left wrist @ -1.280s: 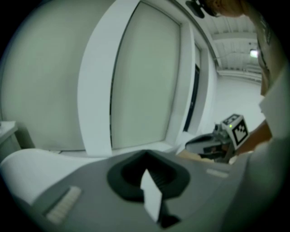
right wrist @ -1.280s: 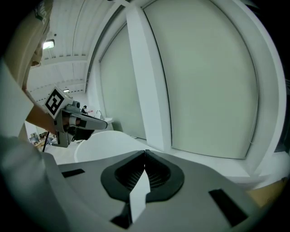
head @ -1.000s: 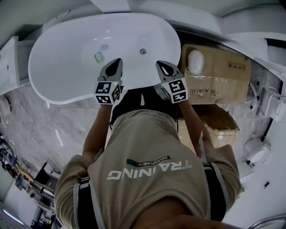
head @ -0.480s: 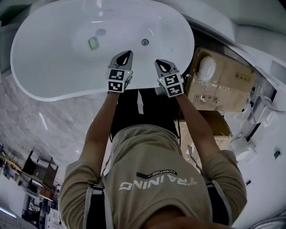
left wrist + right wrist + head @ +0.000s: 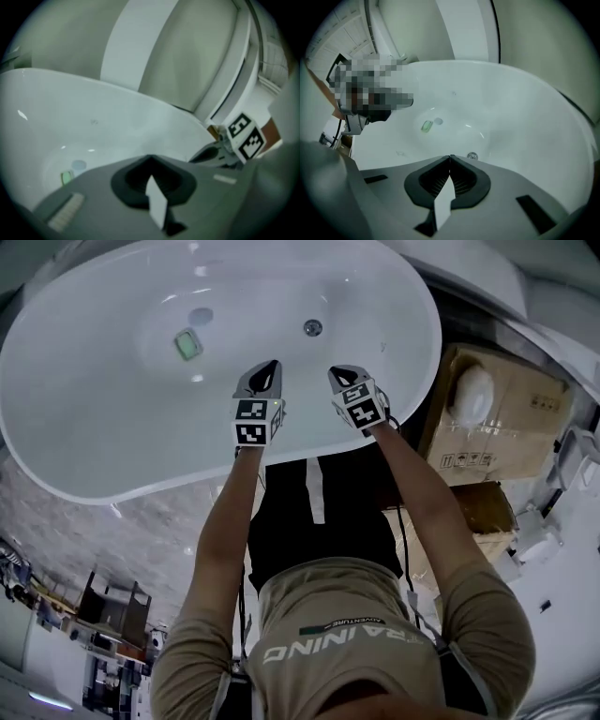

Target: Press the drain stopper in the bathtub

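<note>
— Two grippers: how do they stand?
— The left gripper [image 5: 271,366] and right gripper [image 5: 337,372] hang over the bathtub [image 5: 94,427], near side, jaws pressed together, empty.
— The drain stopper [image 5: 200,316]?
— Farther off, on the tub's bottom, beside a green thing [image 5: 188,343].

Sanitary-ware showroom or stockroom rather than a lived-in bathroom, suggested by a freestanding white bathtub [image 5: 56,442] set on a grey marble-patterned floor [image 5: 141,531], printed cardboard cartons [image 5: 511,432] stacked just beside it, more white fixtures [image 5: 469,268] ranged around, cluttered dark racks [image 5: 112,615] seen at the edge.
</note>
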